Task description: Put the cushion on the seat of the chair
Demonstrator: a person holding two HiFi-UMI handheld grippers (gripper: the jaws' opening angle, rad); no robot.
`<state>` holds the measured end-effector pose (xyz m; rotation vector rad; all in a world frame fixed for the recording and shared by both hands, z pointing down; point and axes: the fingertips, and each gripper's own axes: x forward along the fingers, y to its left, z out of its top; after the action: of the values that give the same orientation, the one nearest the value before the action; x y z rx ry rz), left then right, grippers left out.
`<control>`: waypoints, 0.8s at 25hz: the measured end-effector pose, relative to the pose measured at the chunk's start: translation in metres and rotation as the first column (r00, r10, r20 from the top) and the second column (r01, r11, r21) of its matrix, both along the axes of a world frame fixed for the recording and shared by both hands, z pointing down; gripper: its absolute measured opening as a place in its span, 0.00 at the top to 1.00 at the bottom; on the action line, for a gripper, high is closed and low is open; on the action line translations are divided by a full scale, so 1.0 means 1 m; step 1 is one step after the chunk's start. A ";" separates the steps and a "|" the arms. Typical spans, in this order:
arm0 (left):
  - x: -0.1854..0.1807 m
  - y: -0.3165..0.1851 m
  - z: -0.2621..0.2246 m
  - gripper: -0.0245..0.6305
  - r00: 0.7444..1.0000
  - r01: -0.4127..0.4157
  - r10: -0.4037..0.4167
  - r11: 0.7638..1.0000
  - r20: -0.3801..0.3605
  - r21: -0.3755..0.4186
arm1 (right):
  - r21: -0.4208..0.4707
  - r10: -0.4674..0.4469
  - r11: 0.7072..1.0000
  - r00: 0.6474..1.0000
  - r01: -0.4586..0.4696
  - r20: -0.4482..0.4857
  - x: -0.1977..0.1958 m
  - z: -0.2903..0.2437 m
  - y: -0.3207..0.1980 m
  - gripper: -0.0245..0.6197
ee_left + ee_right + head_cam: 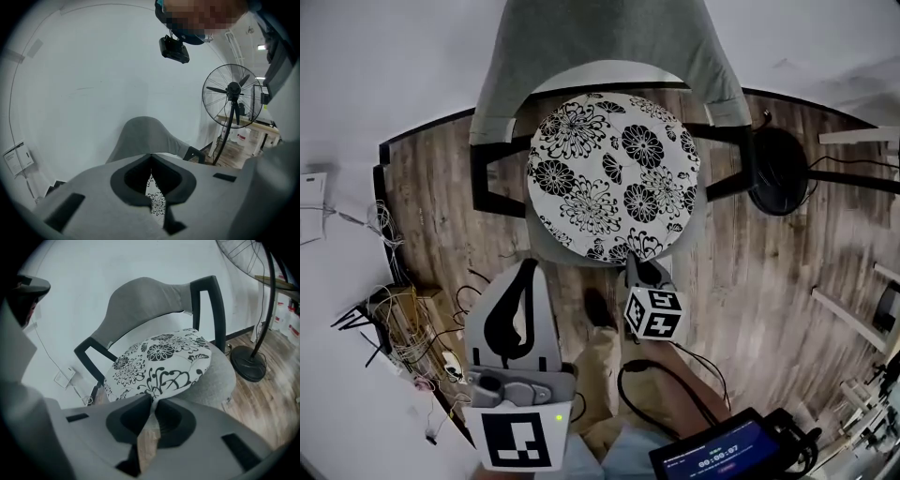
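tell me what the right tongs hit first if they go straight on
Probably the near edge of the floral cushion on the chair seat, just ahead of the right tongs; depth is unclear.

Cushion (613,178): white, with black flower pattern.
Chair (600,56): grey fabric, black frame.
Left claw (528,267): grey, black inside.
Right claw (637,267): white cube with black square markers.
Floor (750,272): brown wood planks under both claws.
Fan (780,172): black.

Cool, even indoor light, faint shadows. Fisheye bending curves every view's edges; corners fall black. A ceiling lamp (262,47) glares in the left gripper view.
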<state>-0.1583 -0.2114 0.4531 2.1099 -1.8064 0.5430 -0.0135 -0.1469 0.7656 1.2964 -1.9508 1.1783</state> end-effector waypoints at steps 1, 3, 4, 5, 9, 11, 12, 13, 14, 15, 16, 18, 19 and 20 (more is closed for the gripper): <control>0.002 0.000 0.002 0.95 1.000 -0.006 0.006 1.000 0.000 -0.001 | -0.001 0.005 1.000 1.000 -0.005 -0.002 0.001 0.002 0.002 0.91; 0.007 0.000 0.006 0.95 1.000 -0.018 0.018 1.000 0.000 -0.002 | -0.001 0.018 1.000 1.000 -0.018 0.002 0.004 0.004 0.007 0.91; 0.009 0.000 0.008 0.95 1.000 -0.022 0.022 1.000 0.000 -0.002 | -0.002 0.028 1.000 1.000 -0.028 0.007 0.005 0.005 0.009 0.91; 0.012 0.001 0.009 0.95 1.000 -0.025 0.025 1.000 0.000 -0.002 | -0.005 0.042 0.999 0.999 -0.041 0.013 0.007 0.007 0.011 0.91; 0.017 0.004 0.014 0.95 0.999 -0.034 0.034 0.999 0.004 -0.009 | -0.011 0.075 0.997 0.997 -0.074 0.020 0.013 0.013 0.013 0.91; 0.017 0.005 0.016 0.95 0.999 -0.037 0.037 0.999 0.007 -0.016 | -0.018 0.077 0.997 0.997 -0.077 0.020 0.014 0.016 0.014 0.91; 0.017 0.006 0.016 0.95 0.999 -0.039 0.039 0.999 0.009 -0.020 | -0.027 0.081 0.996 0.996 -0.080 0.021 0.015 0.019 0.014 0.90; 0.018 0.006 0.017 0.95 0.999 -0.040 0.040 0.999 0.010 -0.022 | -0.037 0.084 0.996 0.996 -0.084 0.022 0.016 0.021 0.014 0.89; 0.017 0.006 0.017 0.95 0.999 -0.040 0.040 0.999 0.011 -0.024 | -0.048 0.087 0.995 0.996 -0.086 0.023 0.017 0.023 0.013 0.87; 0.017 0.006 0.017 0.95 0.999 -0.040 0.040 0.999 0.011 -0.025 | -0.059 0.089 0.994 0.996 -0.087 0.027 0.017 0.024 0.013 0.86; 0.017 0.006 0.017 0.95 0.999 -0.040 0.040 0.999 0.012 -0.025 | -0.071 0.091 0.994 0.995 -0.089 0.032 0.018 0.026 0.012 0.82; 0.018 0.005 0.018 0.95 0.999 -0.040 0.041 0.999 0.014 -0.025 | -0.090 0.098 0.992 0.994 -0.093 0.045 0.022 0.027 0.013 0.73; 0.019 0.004 0.019 0.95 0.999 -0.041 0.041 0.999 0.013 -0.025 | -0.095 0.102 0.991 0.994 -0.097 0.050 0.024 0.028 0.014 0.69; 0.021 0.003 0.019 0.95 0.999 -0.041 0.042 0.999 0.011 -0.024 | -0.097 0.107 0.990 0.993 -0.102 0.054 0.027 0.028 0.015 0.65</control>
<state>-0.1374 -0.2081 0.4722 2.1370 -1.7572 0.5851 0.0135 -0.1318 0.7934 1.3424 -1.8642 1.3573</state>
